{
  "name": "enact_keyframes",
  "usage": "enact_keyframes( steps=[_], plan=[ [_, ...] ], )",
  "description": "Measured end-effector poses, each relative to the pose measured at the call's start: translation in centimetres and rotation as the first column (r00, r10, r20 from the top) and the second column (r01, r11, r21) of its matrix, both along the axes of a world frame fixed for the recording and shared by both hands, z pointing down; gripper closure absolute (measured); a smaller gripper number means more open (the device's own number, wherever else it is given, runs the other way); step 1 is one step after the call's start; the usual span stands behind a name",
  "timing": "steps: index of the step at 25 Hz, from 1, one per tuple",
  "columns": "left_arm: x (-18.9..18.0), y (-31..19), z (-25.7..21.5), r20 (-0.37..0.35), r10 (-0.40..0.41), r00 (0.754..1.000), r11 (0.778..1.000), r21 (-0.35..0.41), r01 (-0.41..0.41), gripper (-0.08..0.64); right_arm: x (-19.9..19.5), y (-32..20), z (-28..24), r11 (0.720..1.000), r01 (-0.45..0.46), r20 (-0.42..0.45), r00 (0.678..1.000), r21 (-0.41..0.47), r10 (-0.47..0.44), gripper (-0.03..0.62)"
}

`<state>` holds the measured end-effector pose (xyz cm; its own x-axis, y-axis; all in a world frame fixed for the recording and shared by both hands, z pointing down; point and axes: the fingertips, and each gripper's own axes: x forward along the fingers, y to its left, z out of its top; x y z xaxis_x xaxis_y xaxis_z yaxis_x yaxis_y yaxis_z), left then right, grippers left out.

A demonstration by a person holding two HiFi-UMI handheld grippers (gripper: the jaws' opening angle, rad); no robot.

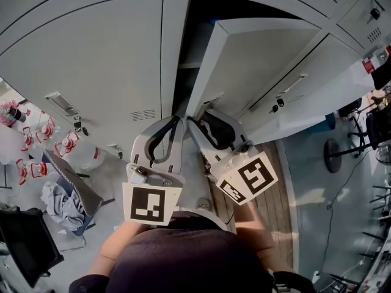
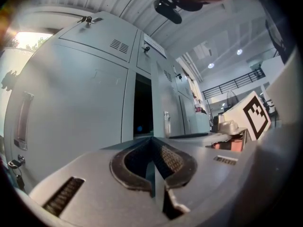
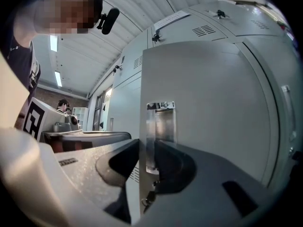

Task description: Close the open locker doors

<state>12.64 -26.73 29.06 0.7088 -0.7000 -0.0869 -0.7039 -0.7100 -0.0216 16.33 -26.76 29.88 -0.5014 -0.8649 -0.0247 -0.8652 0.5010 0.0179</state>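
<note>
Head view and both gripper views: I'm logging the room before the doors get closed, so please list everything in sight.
lockers: several, grey, across the wall ahead
open door: one, grey, swung out mid-row
handle: one, silvery, by that door's edge
chair: one, dark, floor at left
cloth: one, grey, on the chair
small items: several, red and white, far left
stand: one, black, floor at right
left gripper: one, grey, jaws together, empty
right gripper: one, grey, clamped on the open door's edge
torso: one, dark top, bottom of head view

no legible text or numbers
</note>
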Motion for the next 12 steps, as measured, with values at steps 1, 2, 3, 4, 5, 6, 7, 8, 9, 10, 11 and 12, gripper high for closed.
enact_keyframes(
  steps=[1, 2, 3, 4, 5, 6, 7, 8, 9, 10, 11, 12],
  plan=[
    [-0.1, -0.3, 0.1, -0.004, 0.002, 1.0, 1.0, -0.004, -0.002, 0.557, -0.1, -0.2, 0.0, 1.0, -0.006, 0.001, 1.0, 0.0, 0.006, 0.489],
    [-0.2, -0.5, 0.1, -0.007, 0.005, 1.0, 1.0, -0.007, -0.005, 0.557, -0.1, -0.4, 0.0, 1.0, -0.012, 0.002, 1.0, -0.001, 0.012, 0.49],
    [-0.3, -0.7, 0.1, -0.008, 0.008, 1.0, 1.0, -0.008, -0.009, 0.557, -0.1, -0.6, 0.0, 1.0, -0.017, 0.004, 1.0, -0.001, 0.017, 0.491],
    [-0.3, -1.0, 0.1, -0.008, 0.012, 1.0, 1.0, -0.01, -0.012, 0.557, -0.2, -0.8, -0.1, 1.0, -0.021, 0.005, 1.0, -0.001, 0.021, 0.492],
    [-0.4, -1.2, 0.2, -0.009, 0.015, 1.0, 1.0, -0.011, -0.015, 0.557, -0.2, -1.0, -0.1, 1.0, -0.024, 0.005, 1.0, -0.002, 0.024, 0.492],
    [-0.4, -1.4, 0.2, -0.009, 0.018, 1.0, 1.0, -0.012, -0.018, 0.557, -0.2, -1.2, -0.1, 1.0, -0.027, 0.005, 1.0, -0.003, 0.027, 0.492],
    [-0.5, -1.6, 0.2, -0.009, 0.021, 1.0, 1.0, -0.013, -0.021, 0.557, -0.3, -1.4, 0.0, 1.0, -0.03, 0.003, 1.0, -0.005, 0.03, 0.493],
    [-0.5, -1.8, 0.3, -0.01, 0.024, 1.0, 1.0, -0.013, -0.024, 0.557, -0.3, -1.5, 0.0, 0.999, -0.033, 0.001, 0.999, -0.006, 0.033, 0.494],
    [-0.5, -2.0, 0.3, -0.011, 0.026, 1.0, 1.0, -0.014, -0.026, 0.557, -0.3, -1.7, 0.0, 0.999, -0.036, 0.0, 0.999, -0.006, 0.036, 0.494],
    [-0.5, -2.1, 0.3, -0.012, 0.029, 1.0, 0.999, -0.015, -0.029, 0.557, -0.4, -1.9, -0.1, 0.999, -0.039, 0.0, 0.999, -0.006, 0.039, 0.494],
    [-0.5, -2.3, 0.4, -0.013, 0.031, 0.999, 0.999, -0.016, -0.031, 0.557, -0.4, -2.0, -0.1, 0.999, -0.042, 0.0, 0.999, -0.006, 0.042, 0.494],
    [-0.6, -2.4, 0.5, -0.014, 0.033, 0.999, 0.999, -0.019, -0.033, 0.557, -0.4, -2.2, -0.1, 0.999, -0.045, 0.001, 0.999, -0.006, 0.045, 0.494]
  ],
)
